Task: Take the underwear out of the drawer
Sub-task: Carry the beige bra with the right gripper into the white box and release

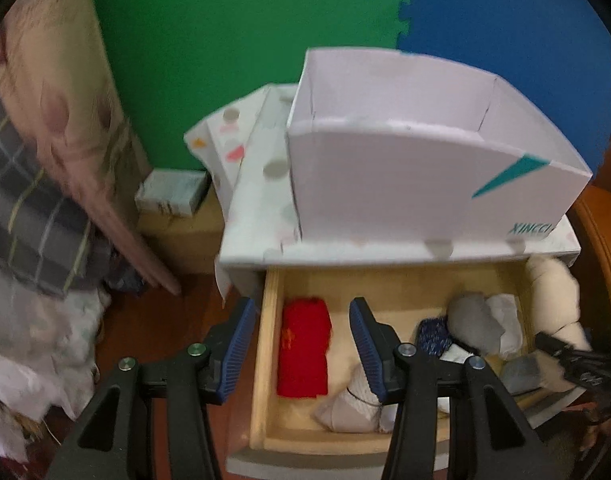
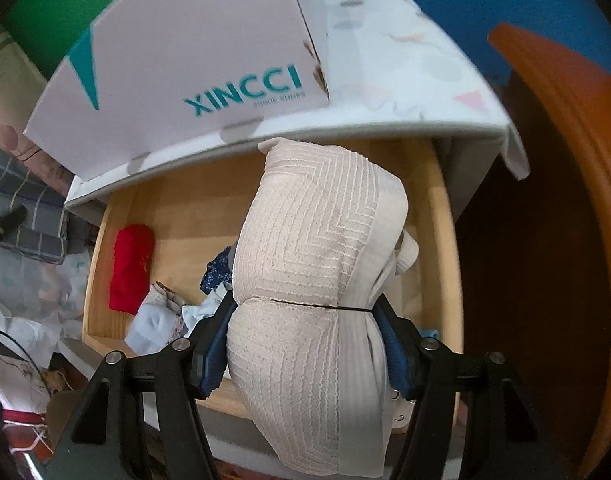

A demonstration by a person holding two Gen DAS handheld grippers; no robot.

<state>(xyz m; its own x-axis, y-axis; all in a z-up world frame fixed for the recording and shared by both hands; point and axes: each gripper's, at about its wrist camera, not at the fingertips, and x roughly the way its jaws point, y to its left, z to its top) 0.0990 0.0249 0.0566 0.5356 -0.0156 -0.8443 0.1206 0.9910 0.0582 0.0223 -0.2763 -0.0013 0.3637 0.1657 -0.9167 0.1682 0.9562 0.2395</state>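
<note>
Right gripper (image 2: 305,336) pinches a beige bra (image 2: 313,280) at mid-frame in the right wrist view, blue pads (image 2: 215,356) pressed into both sides of the folded bundle. The bra fills the centre of that frame, above the open wooden drawer (image 2: 449,240) (whether its lower end still touches the contents, cannot tell). In the left wrist view the same bra (image 1: 553,296) shows at the right edge, over the drawer's right end, with the black tip of the right gripper (image 1: 561,350) beside it.

Left gripper (image 1: 301,344) sits at lower centre of its frame, jaws spread, nothing between the pads; the left finger is outside the drawer's (image 1: 267,340) left wall, the right finger over the inside.

Still in the drawer: a red folded garment (image 1: 303,352) at the left end, a pale bundle (image 1: 353,408) near the front wall, a dark blue patterned piece (image 1: 433,332), and grey and white pieces (image 1: 481,328) toward the right.

A white cardboard box (image 1: 405,176) printed XINCCI stands on the cloth-covered cabinet top (image 1: 257,200), upper centre. Green and blue foam mats (image 1: 245,32) fill the top of the frame. Plaid bedding (image 1: 29,216) at left edge.
</note>
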